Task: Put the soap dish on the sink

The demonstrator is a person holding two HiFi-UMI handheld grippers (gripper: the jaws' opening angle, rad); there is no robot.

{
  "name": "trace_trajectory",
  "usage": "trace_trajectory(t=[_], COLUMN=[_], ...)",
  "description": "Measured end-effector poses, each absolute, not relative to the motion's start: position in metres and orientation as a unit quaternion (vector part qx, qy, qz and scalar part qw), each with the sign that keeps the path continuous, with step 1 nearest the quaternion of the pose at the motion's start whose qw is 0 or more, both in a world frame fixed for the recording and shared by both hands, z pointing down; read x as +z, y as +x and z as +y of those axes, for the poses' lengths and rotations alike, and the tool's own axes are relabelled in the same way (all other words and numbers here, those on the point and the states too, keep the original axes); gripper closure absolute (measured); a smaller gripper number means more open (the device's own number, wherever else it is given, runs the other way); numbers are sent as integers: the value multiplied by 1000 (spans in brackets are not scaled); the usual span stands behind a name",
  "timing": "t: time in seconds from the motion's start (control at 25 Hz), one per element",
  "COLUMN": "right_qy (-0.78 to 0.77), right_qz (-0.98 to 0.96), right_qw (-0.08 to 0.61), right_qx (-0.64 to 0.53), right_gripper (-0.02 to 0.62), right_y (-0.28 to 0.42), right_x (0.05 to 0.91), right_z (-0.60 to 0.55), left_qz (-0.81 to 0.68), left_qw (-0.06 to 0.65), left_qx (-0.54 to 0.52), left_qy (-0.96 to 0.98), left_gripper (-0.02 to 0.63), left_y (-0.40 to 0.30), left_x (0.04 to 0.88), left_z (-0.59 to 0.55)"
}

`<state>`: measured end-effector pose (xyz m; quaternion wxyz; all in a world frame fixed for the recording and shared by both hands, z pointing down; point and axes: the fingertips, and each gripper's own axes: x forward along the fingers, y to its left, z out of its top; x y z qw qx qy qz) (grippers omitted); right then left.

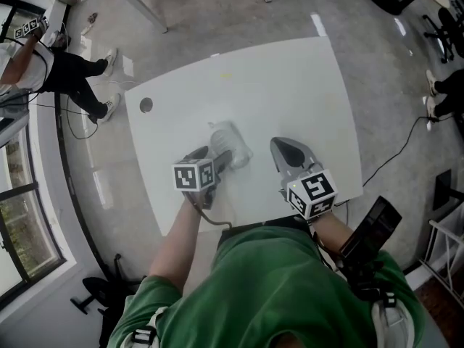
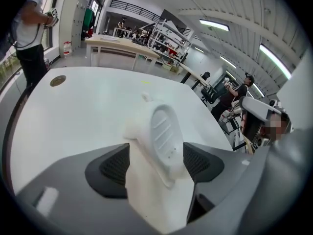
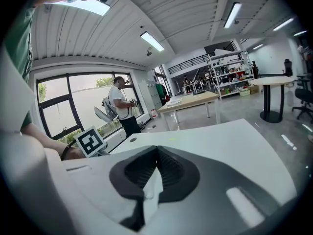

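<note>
white table (image 1: pixel 290 85) on grey concrete floor (image 1: pixel 239 13) beside the windows (image 1: pixel 18 216), a person (image 1: pixel 69 71) off its corner; soap dish (image 2: pixel 164 133) rests on the table between the wide-apart jaws of the left gripper (image 1: pixel 226 156), right gripper (image 3: pixel 155 153) closed, empty.

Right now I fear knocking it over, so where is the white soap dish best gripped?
Probably the soap dish across its narrow width, on the oval's long sides, coming from its near end: the left gripper points along it, open fingers on either side.
</note>
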<state>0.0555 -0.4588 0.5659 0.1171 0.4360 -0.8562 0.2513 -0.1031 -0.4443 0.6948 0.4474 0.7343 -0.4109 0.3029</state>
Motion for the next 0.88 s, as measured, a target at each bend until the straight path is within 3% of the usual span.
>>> trace_trajectory(t=[0.16,0.28,0.4,0.6,0.88], right_qy=[440,444,450,463,466], right_qz=[-858,-859,-859,-858,-864], right_qw=[114,112,110,108,95], right_qx=[238,231,219,195,166], right_gripper=[594,594,594,594,594], right_y=[52,48,43,33,36], right_x=[557,547,534,514,488], right_z=[-451,-437,-423,-404,-379], left_qz=[-444,-476,-492,-486,-466], left_qw=[413,374,328,249,201], left_qx=[281,245,190,110,59], left_qy=[744,757,784,830,859], left_gripper=[253,301,388,598,598], left_y=[-117,-125,-125,-114,-87], left_x=[676,645,603,542,505], left_z=[-441,-434,-428,-419,-388])
